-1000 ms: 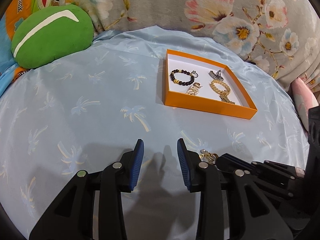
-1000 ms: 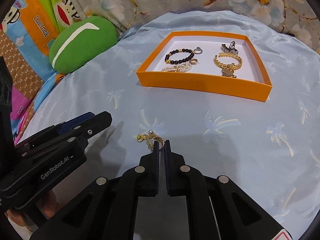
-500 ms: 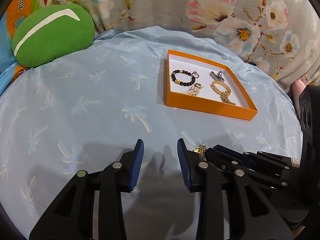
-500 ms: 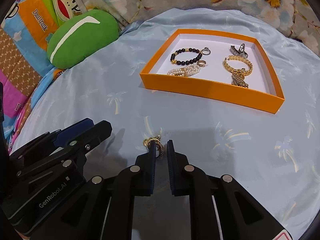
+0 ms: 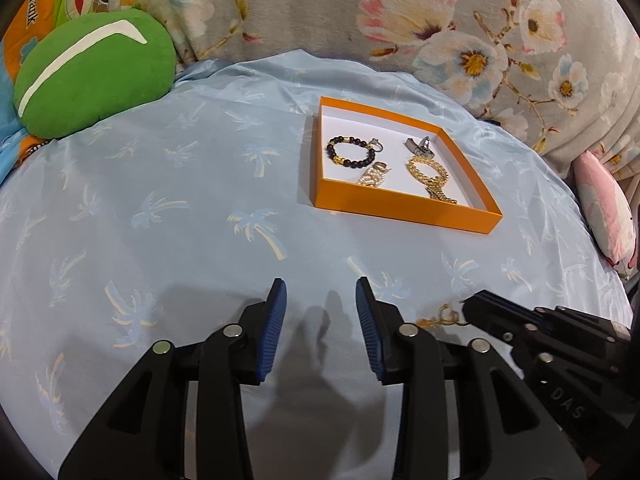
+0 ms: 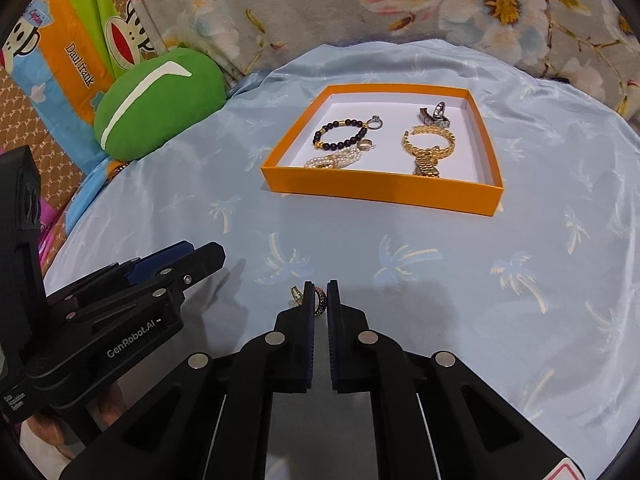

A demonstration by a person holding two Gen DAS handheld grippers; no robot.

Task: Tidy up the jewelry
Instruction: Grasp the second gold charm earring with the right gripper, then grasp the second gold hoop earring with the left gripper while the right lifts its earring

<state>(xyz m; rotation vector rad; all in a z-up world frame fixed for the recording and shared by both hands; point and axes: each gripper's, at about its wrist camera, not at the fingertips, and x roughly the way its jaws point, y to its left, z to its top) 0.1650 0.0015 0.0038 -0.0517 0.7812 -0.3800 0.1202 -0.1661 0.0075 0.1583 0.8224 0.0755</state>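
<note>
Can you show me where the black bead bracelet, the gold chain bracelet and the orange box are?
black bead bracelet (image 6: pixel 341 135): right wrist view, on its lower beads.
gold chain bracelet (image 6: pixel 430 148): right wrist view, on the chain's near curve.
orange box (image 6: pixel 380 190): right wrist view, on its near outer wall.

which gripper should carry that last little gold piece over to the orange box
Right. The right gripper is already pinched on the earring; the left gripper is open and holds nothing. The box lies straight ahead.

open cloth (image 6: pixel 400 240) before orange tray (image 6: pixel 380 192)
</note>
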